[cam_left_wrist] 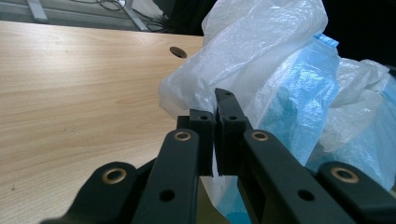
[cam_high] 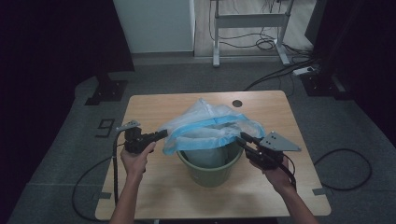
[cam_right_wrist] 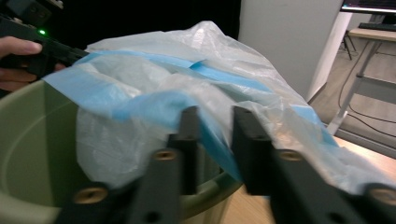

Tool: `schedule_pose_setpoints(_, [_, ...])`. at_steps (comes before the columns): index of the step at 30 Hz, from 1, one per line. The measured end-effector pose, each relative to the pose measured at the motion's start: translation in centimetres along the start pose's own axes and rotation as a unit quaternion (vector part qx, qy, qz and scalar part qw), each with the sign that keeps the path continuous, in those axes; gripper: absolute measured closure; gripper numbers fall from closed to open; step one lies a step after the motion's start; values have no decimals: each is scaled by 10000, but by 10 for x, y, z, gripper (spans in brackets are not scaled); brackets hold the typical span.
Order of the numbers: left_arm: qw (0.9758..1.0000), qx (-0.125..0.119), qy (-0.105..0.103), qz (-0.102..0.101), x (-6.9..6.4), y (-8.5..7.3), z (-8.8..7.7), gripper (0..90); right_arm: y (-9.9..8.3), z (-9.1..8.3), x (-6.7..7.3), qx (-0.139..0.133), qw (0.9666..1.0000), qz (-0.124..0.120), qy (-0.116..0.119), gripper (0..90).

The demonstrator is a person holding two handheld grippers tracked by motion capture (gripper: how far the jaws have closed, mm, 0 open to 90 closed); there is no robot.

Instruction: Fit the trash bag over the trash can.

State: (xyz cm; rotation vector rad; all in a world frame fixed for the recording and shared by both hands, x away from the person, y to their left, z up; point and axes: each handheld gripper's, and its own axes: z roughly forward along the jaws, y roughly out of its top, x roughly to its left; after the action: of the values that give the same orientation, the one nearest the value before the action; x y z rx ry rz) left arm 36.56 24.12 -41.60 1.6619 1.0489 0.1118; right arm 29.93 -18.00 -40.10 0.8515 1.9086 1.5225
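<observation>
Left gripper (cam_left_wrist: 215, 135): jaws pressed together on a fold of the bag (cam_high: 210, 126) at its left edge; the film is pinched flat between the pads and held just left of the bin's rim, above the counter (cam_high: 154, 107).

Right gripper (cam_right_wrist: 215, 135): jaws stand a little apart, with the blue-banded hem of the bag running between them; no pad visibly presses the film, so I judge this side not yet gripped; the left hand (cam_right_wrist: 18, 51) shows far off across the mouth.

Bag: translucent white plastic with a blue band, bunched and standing up over the green bin (cam_high: 211, 170); part hangs inside, much still heaped above and toward the far side.

Bin: upright at the middle of the counter, nearer the near edge.

Progress, as judged: lining the bin is about midway; bag is in, one side secured; left to do: clamp the right hem, spread the mouth, fold the band down over the rim all round.
</observation>
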Motion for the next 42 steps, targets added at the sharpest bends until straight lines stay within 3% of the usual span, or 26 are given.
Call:
schedule_pose_setpoints(3, [10000, -13, -8, -15, 0, 0, -1, 874, -1, -3, 1, -19, 10000, -43, 36, 755])
schedule_pose_setpoints(5, [10000, -16, -7, -19, 0, 0, 0, 874, -2, -5, 0, -36, 10000, -23, -22, 826])
schedule_pose_setpoints(7, [10000, -19, -15, -23, 0, 0, 0, 874, -1, -6, -2, -39, 10000, 27, 7, 885])
schedule_pose_setpoints(12, [10000, -19, -6, -15, 0, 0, -1, 875, -3, -9, -7, -149, 9994, 283, 141, 893])
schedule_pose_setpoints(17, [10000, -38, -32, -10, 0, -1, -6, 876, -9, -27, 2, -446, 9966, 495, 481, 893])
schedule_pose_setpoints(20, [10000, -32, -58, -19, 1, -3, -9, 880, -18, -40, 13, -476, 9950, 512, 719, 894])
schedule_pose_setpoints(23, [10000, -26, -86, -31, 1, -6, -12, 885, -32, -52, 24, -394, 9929, 562, 975, 894])
schedule_pose_setpoints(28, [9999, 35, -106, -26, 0, -9, -13, 896, -54, -57, 37, -189, 9910, 541, 1208, 894])
schedule_pose_setpoints(36, [9996, 210, -212, 12, -2, -14, -12, 900, -77, -43, 48, 226, 9874, 476, 1493, 894])
schedule_pose_setpoints(42, [9985, 432, -338, 53, -6, -22, -12, 900, -86, -31, 48, 535, 9862, 394, 1517, 894])
